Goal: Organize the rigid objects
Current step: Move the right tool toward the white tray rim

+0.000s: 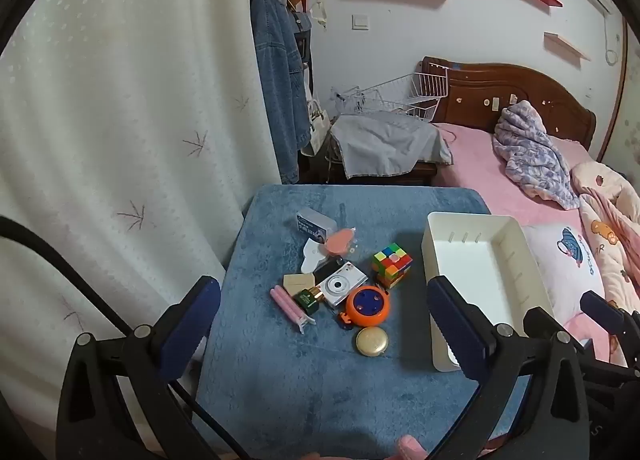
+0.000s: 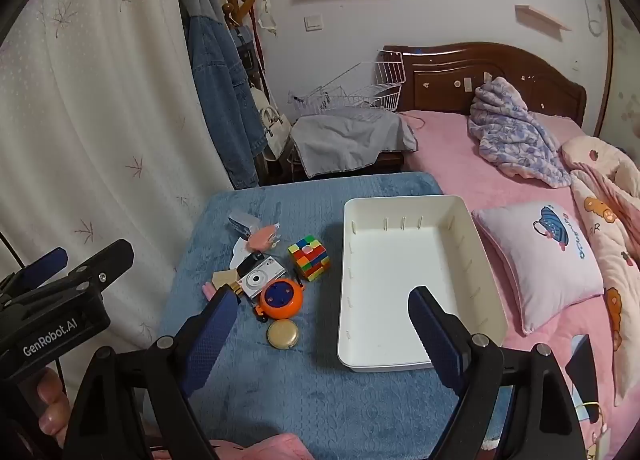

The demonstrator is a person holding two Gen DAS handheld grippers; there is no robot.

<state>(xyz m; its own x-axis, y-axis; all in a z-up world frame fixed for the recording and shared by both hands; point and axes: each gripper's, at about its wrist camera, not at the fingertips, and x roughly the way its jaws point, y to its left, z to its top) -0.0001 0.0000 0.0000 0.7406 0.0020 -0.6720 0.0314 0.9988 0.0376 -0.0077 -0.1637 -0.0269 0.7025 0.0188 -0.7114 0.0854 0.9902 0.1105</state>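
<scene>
We are at the very start of the sorting: the white tray (image 2: pixel 420 260) is bare inside, and every small thing lies loose on the blue-covered counter (image 2: pixel 280 400).

Both tools hang above the near edge, tilted down toward the pile. The left gripper (image 1: pixel 320 324) has its jaws spread wide with nothing between them; the right gripper (image 2: pixel 320 336) is also well open and carries nothing.

Taking the colour cube (image 1: pixel 392 264) as the middle of the dial in the left wrist view, the tray sits at three o'clock, close beside it. The white camera (image 1: pixel 340 284) lies at about eight o'clock, the orange round toy (image 1: pixel 367 306) at seven, and the gold compact (image 1: pixel 372 341) further out near six. The pink razor (image 1: pixel 290 306) and a small green bottle (image 1: pixel 307 299) are out past the camera at eight, and a pale box (image 1: pixel 314 225) with a peach piece (image 1: pixel 339 241) sits at about ten to eleven.

We judge the step in hand to be choosing the first piece. The next move calls for lowering one pair of jaws over something that stands clear; the cube or the compact looks easiest, since the camera is crowded by its neighbours. Then comes a short carry toward three o'clock into the tray.
</scene>
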